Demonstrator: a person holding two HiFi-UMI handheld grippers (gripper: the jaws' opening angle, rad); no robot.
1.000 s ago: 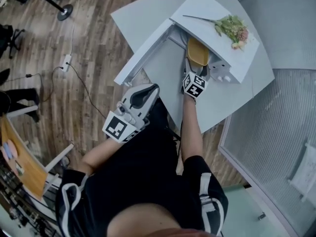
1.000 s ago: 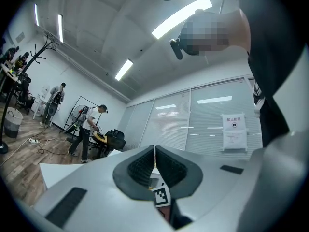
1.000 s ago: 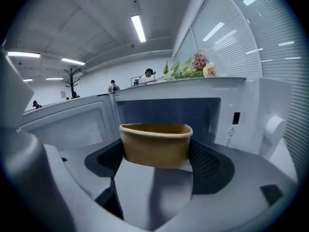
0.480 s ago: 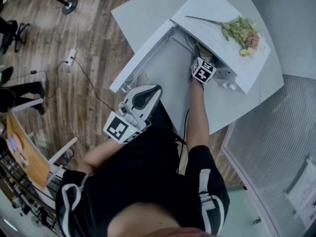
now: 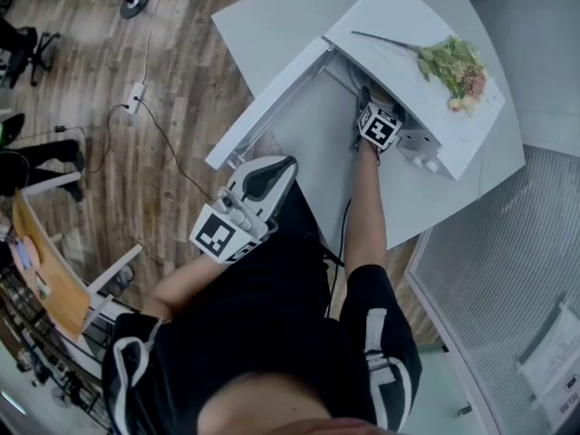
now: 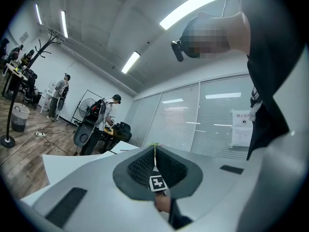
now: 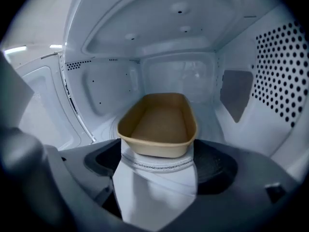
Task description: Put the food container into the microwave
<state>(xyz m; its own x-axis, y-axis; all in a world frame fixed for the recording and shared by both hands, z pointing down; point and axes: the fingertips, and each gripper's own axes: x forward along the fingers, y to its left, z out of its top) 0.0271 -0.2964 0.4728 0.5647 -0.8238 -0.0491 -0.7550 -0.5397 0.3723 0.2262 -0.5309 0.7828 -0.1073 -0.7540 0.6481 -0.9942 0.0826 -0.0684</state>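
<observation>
The tan, empty food container is inside the white microwave, low over the cavity floor. My right gripper reaches in through the opening with its jaws spread wide against the two sides of the container's near end. From the head view only its marker cube shows at the microwave's mouth; the jaws and container are hidden inside. The microwave door hangs open to the left. My left gripper is held back near the person's body, jaws shut with nothing between them, pointing up into the room.
The microwave stands on a white table, with a bunch of flowers lying on top of it. A perforated wall lines the cavity's right side. A power strip and cable lie on the wood floor. People stand far off.
My right gripper has carried the container forward from the microwave's mouth into the cavity, so it no longer shows in the head view. The left gripper has stayed put.
</observation>
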